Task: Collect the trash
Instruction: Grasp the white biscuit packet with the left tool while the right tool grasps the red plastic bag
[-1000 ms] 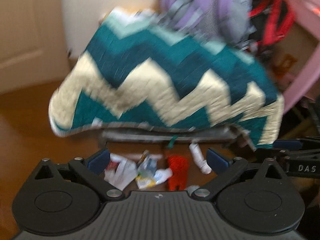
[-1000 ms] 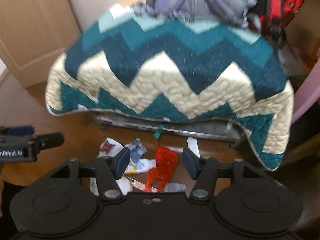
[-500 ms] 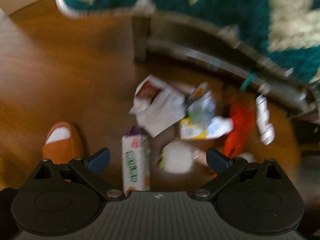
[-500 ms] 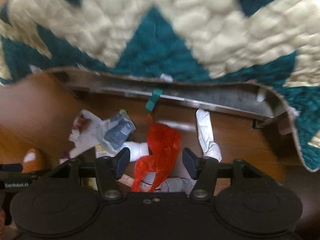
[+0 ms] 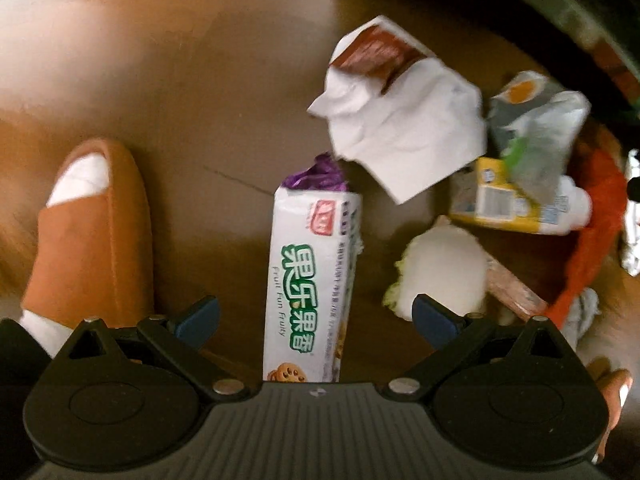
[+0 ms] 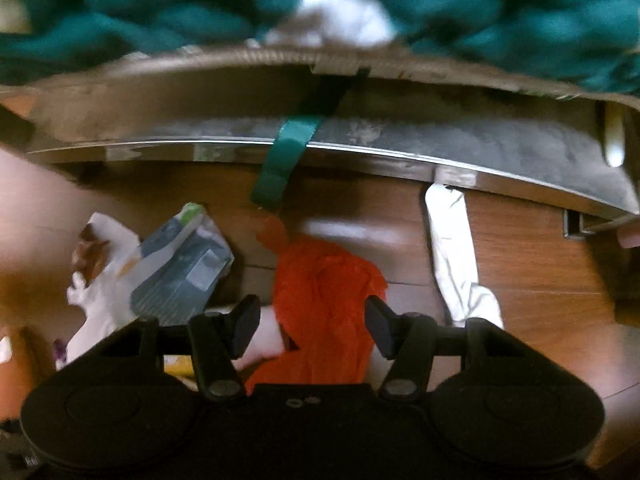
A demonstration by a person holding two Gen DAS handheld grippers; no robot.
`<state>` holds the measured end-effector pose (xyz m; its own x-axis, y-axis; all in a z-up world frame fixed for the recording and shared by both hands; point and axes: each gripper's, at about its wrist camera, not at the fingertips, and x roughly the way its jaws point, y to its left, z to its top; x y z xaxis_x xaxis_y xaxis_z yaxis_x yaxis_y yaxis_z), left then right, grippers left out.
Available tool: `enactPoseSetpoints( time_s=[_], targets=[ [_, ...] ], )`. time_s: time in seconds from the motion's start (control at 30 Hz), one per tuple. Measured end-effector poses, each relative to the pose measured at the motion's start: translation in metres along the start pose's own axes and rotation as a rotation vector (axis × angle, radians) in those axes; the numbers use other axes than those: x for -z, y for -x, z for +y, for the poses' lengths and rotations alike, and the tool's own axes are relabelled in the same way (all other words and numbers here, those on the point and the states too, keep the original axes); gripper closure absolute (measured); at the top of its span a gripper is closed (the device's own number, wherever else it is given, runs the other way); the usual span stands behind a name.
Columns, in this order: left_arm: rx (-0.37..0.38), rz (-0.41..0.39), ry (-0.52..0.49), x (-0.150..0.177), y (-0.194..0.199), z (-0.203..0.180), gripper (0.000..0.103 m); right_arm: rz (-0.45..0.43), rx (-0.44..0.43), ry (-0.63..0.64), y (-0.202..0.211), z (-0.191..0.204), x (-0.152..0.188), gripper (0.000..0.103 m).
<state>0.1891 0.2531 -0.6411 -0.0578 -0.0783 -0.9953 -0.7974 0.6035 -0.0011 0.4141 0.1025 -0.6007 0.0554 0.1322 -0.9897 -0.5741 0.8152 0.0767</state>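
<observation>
Trash lies on the wooden floor. My left gripper (image 5: 315, 318) is open, low over a white biscuit packet (image 5: 310, 280) with green lettering that lies between its fingers. Beyond it are crumpled white paper (image 5: 404, 128), a grey pouch (image 5: 532, 128), a yellow carton (image 5: 496, 204) and a white wad (image 5: 440, 272). My right gripper (image 6: 312, 326) is open, with a red plastic bag (image 6: 324, 304) between its fingers on the floor. A white wrapper (image 6: 454, 256) lies to its right, and the grey pouch (image 6: 184, 268) and white paper (image 6: 100, 280) lie to its left.
A foot in an orange slipper (image 5: 92, 232) stands left of the biscuit packet. A metal frame rail (image 6: 360, 140) runs just beyond the trash, with a teal and cream quilt (image 6: 160, 8) hanging over it and a teal strap (image 6: 288, 160) dangling.
Both grippers have tilted down and dropped close to the floor. The biscuit packet now sits between my left fingers and the red bag between my right fingers. Both stay open.
</observation>
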Motion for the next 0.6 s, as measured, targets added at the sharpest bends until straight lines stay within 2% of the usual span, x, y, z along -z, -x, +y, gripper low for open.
enactPoseSetpoints(
  time_s=[0.27,0.47,0.6],
  targets=[
    [-0.006,0.081,-0.003,0.004,-0.039,0.002,0.004,0.027,0.012,-0.053,-0.033,0.0,-0.007,0.046],
    [0.016,0.121,-0.028,0.006,-0.056,-0.003,0.032,0.053,0.017,-0.101,-0.043,-0.008,-0.012,0.048],
    [0.026,0.143,-0.028,0.007,-0.063,-0.004,0.057,0.039,0.025,-0.074,-0.041,-0.008,-0.008,0.052]
  ],
)
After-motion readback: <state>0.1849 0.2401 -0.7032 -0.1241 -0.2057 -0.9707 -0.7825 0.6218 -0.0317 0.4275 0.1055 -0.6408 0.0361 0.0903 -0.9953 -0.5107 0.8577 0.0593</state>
